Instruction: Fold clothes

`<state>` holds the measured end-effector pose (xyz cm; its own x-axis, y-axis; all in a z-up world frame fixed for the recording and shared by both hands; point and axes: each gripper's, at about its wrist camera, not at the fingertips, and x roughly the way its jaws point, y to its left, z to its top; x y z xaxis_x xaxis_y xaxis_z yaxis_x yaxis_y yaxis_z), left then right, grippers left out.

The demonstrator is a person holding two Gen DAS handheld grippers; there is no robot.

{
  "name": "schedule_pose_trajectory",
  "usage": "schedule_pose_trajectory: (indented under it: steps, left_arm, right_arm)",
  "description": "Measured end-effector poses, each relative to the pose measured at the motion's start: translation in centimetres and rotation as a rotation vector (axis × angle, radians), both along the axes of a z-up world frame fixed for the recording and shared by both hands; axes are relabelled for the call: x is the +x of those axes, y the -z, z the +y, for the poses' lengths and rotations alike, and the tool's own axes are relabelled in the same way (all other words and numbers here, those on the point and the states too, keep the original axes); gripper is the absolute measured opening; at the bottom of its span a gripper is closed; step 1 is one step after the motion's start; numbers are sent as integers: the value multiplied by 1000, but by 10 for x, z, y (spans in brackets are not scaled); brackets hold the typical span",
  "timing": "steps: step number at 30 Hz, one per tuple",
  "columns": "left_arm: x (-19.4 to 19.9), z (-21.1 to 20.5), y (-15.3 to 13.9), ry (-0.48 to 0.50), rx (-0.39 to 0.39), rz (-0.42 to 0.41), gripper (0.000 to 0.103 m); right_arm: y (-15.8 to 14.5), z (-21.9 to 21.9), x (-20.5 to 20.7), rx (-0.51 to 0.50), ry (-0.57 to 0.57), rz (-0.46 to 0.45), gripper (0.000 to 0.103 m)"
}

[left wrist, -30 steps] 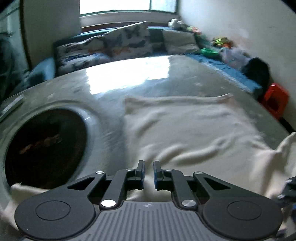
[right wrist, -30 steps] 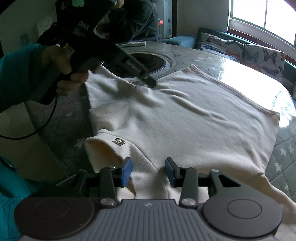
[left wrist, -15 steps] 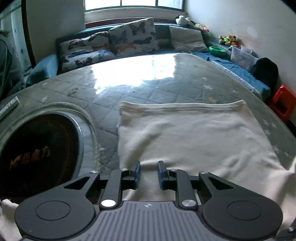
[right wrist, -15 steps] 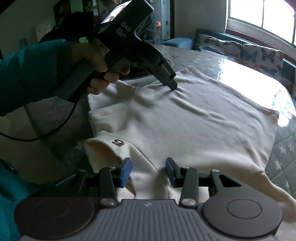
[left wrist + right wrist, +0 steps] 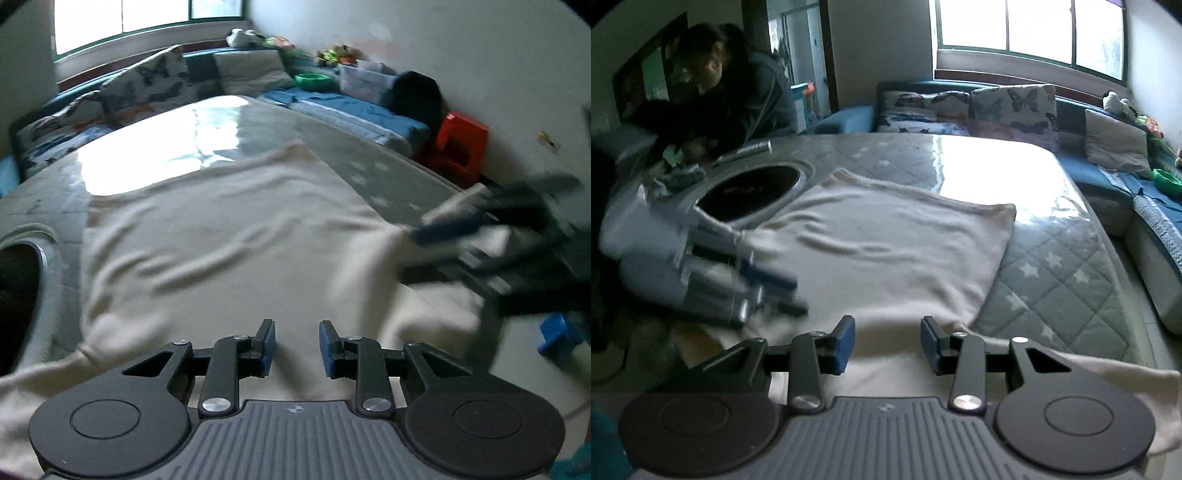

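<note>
A cream knit sweater (image 5: 229,236) lies spread on the grey quilted table (image 5: 388,181), hem at the far side. My left gripper (image 5: 297,347) is open and empty just above the sweater's near part. In the left wrist view the right gripper (image 5: 461,225) shows blurred at the right, over a raised fold of the sweater. In the right wrist view the sweater (image 5: 886,251) fills the middle and my right gripper (image 5: 888,345) is open above its near edge. The left gripper (image 5: 768,284) shows blurred at the left there.
A dark round inset (image 5: 750,192) sits in the table beside the sweater's left side. A person in dark clothes (image 5: 738,92) leans over the far left corner. A blue sofa with butterfly cushions (image 5: 1008,107) lines the window wall. A red stool (image 5: 461,144) stands right of the table.
My left gripper has opened wider and swung right across the sweater. My right gripper has turned right and pulled back toward the sweater's side; both views are motion-blurred.
</note>
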<state>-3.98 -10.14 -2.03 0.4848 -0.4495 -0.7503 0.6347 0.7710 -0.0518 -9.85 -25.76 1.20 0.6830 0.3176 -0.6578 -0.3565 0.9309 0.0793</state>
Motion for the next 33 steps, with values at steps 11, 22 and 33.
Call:
schedule_pose_trajectory:
  steps: [11,22,33]
  left_arm:
    - [-24,-14,6,96,27,-42,35]
    - [-29,-27,9,175,20,-47,36]
    - [-33,-32,10,188,18,-49,41]
  right_arm:
    - [27,2,7,-93,8,47,36]
    - [17,1,-21,-134,2,38,36]
    - [15,-32,-48,-55,113,61,36]
